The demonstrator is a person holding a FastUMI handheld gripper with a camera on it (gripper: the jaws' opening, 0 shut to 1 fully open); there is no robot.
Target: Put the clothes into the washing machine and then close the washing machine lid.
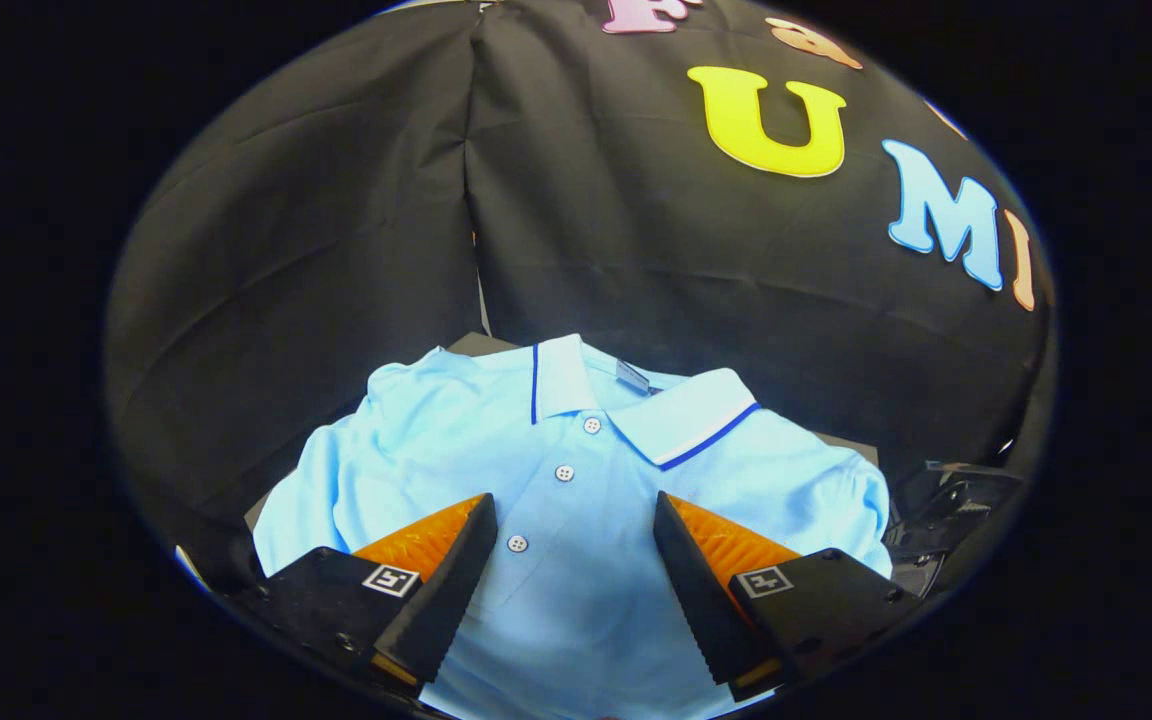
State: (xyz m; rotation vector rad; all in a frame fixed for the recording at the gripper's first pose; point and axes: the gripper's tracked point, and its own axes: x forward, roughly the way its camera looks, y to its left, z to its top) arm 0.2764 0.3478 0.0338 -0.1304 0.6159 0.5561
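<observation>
Creased black cloth wall behind soft collared shirt point(576, 480), perhaps cotton; tool point(574, 520) agape.

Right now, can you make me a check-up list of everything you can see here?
Surface: dark table, mostly covered by the shirt.
Job's things: light blue polo shirt lying flat, collar away from the fingers, buttons done up.
Clutter: dark object beside the shirt's sleeve, too unclear to name.
Grippers: gripper open, fingers apart above the shirt's button strip, not pressing on it.
Cables: nothing seen.
Surroundings: black cloth wall behind the shirt.
</observation>
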